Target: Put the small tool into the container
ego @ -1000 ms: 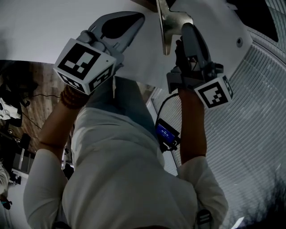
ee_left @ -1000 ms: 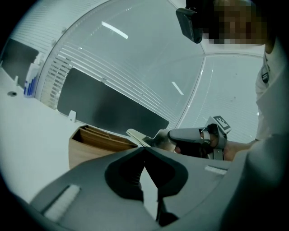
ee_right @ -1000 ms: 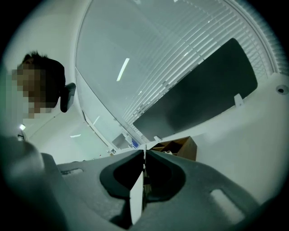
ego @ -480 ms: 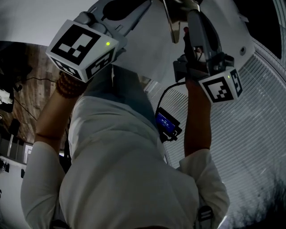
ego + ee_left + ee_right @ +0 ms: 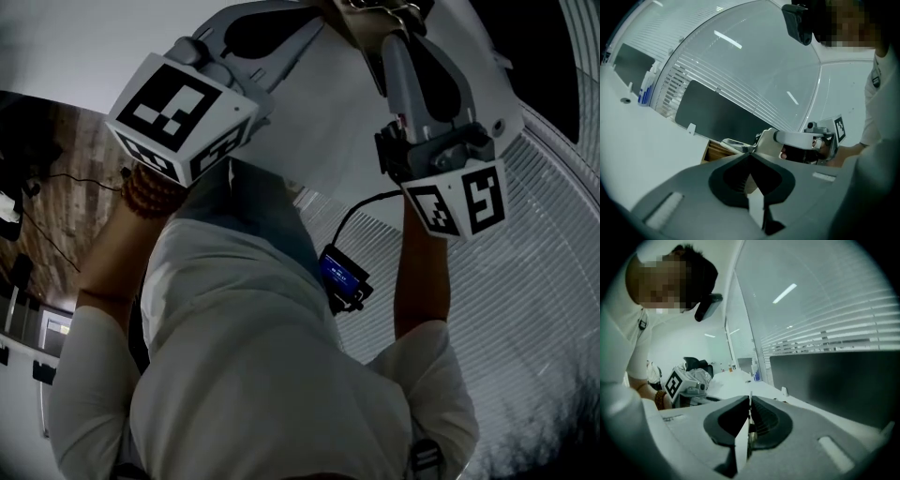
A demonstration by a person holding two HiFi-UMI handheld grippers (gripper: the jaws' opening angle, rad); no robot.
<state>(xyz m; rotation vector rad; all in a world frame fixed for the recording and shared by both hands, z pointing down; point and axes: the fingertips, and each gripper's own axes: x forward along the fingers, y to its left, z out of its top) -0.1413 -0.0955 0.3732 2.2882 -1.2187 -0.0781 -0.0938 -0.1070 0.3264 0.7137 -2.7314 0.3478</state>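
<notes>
Pinching the small tool [image 5: 738,144], right gripper [image 5: 750,409] shut upon it, raised off the worktop [image 5: 637,140]; left gripper [image 5: 750,157] closed, empty; brown box, likely the container [image 5: 715,151], at far edge; hazard: thin pinch, tool twisting loose.

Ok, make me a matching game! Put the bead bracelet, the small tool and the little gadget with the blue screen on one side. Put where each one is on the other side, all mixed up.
Things:
1. bead bracelet
2. small tool
3. blue-screen gadget

Places:
A. hanging at the person's waist on a dark cable
B. clamped in the right gripper
C. round the person's left wrist

Pairs: 1-C, 2-B, 3-A.
</notes>
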